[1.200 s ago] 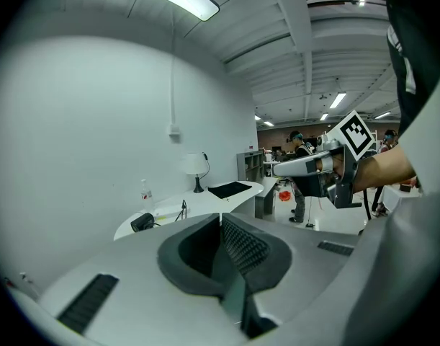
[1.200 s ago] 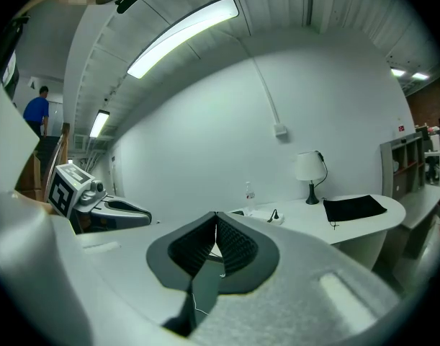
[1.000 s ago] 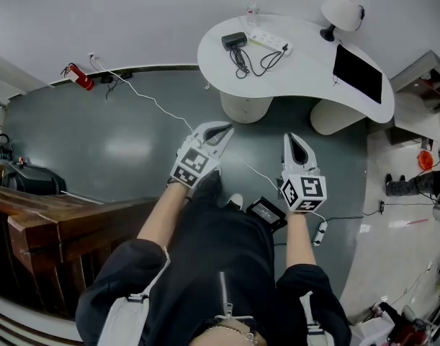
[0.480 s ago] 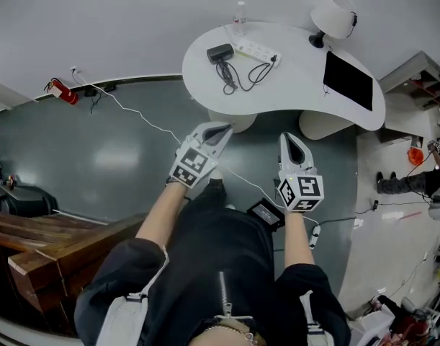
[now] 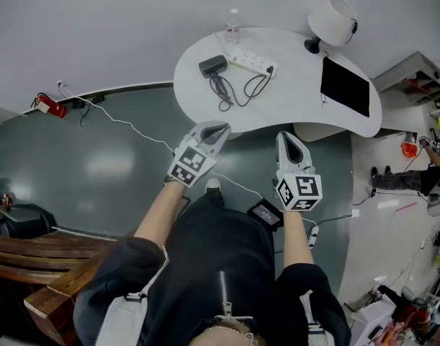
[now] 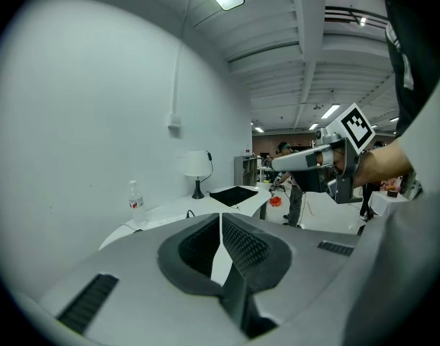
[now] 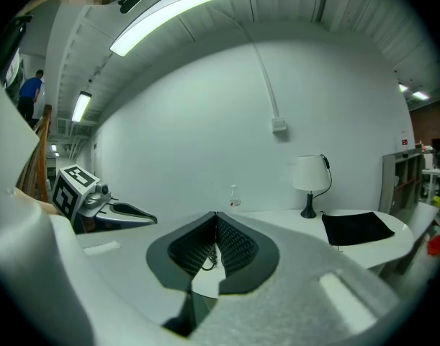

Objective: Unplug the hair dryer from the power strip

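A white power strip [image 5: 252,62] lies on the curved white table [image 5: 292,110], far side. Left of it rests the black hair dryer [image 5: 212,65]; its black cord [image 5: 238,89] loops across the tabletop to the strip. My left gripper [image 5: 218,130] is shut and empty, hovering just short of the table's near edge. My right gripper [image 5: 286,137] is level with it to the right, its jaws closed with nothing held. In the left gripper view the closed jaws [image 6: 220,216] point at the table. The right gripper [image 7: 216,216] aims the same way.
On the table stand a water bottle [image 5: 232,20], a white lamp [image 5: 333,16] and a black mat [image 5: 344,86]. A white cable [image 5: 133,125] and a red extinguisher [image 5: 50,105] lie on the floor at left. A black box [image 5: 265,213] sits by my feet. Wooden railing [image 5: 32,265] is behind left.
Both grippers have travelled forward together toward the table, which now sits closer and lower in the head view. Neither gripper's jaws have changed.
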`<state>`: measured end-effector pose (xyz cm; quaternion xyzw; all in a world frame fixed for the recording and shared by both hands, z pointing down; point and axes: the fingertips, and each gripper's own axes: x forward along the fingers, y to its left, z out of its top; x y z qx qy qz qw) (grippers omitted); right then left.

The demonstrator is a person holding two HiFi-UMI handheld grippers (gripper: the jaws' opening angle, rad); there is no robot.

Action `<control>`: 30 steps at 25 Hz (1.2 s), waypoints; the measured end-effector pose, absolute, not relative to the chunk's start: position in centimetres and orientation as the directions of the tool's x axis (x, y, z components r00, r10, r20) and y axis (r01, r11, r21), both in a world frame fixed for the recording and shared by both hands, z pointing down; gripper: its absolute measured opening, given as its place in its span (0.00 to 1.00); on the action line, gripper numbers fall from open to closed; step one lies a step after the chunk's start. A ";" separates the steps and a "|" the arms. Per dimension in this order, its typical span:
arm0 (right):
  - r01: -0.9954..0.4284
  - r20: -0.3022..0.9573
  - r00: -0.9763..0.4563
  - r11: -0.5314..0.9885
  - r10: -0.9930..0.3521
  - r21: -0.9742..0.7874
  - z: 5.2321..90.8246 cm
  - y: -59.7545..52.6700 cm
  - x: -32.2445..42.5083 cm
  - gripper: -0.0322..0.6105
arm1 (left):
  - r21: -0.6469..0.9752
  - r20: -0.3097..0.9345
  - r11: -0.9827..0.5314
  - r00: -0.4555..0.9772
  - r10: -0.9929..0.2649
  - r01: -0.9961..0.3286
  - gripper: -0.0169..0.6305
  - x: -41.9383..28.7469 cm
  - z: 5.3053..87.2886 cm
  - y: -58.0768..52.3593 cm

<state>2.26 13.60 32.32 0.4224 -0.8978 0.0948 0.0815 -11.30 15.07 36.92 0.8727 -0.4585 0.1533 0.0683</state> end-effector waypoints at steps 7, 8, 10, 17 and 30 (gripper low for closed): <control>-0.798 0.240 -0.599 0.595 -0.764 -0.098 32.5 10.8 1.6 0.06 | -0.008 0.342 -0.604 0.565 -0.751 -0.797 0.05 -12.3 38.0 12.1; -0.800 0.243 -0.597 0.592 -0.765 -0.100 32.6 10.5 1.5 0.06 | -0.009 0.346 -0.608 0.568 -0.746 -0.794 0.05 -12.4 38.1 11.7; -0.802 0.251 -0.593 0.588 -0.765 -0.103 33.0 10.0 1.4 0.06 | -0.008 0.354 -0.614 0.572 -0.740 -0.789 0.05 -12.7 38.5 11.1; -0.806 0.259 -0.589 0.579 -0.766 -0.121 34.2 7.8 1.4 0.06 | -0.006 0.375 -0.629 0.581 -0.722 -0.778 0.05 -12.8 39.5 8.5; -0.768 0.255 -0.639 0.621 -0.725 -0.157 35.6 -3.9 0.1 0.06 | -0.018 0.417 -0.603 0.542 -0.730 -0.798 0.05 -13.1 40.9 -1.5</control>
